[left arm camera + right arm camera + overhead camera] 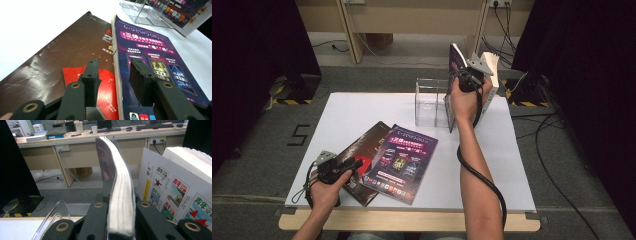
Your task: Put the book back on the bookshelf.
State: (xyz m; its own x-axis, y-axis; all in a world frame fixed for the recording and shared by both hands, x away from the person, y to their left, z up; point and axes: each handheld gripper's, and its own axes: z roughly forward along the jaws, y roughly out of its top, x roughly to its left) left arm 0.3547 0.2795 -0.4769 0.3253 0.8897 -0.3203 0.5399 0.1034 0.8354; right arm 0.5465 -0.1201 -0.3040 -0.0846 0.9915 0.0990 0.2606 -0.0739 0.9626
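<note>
Purple magazine (117,195) upright, clamped in right gripper (120,207) jaws

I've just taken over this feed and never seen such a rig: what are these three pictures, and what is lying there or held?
No robot here: a person holds hand tongs in each hand. The high view looks down on the white table; the other two views ride on the tongs, looking along their black jaws. On the table lie a brown magazine and a purple magazine, with a clear rack farther back. The left tongs hover open over the two flat magazines. The right tongs are shut on a thick magazine, held upright by the rack, beside a white book.
</note>
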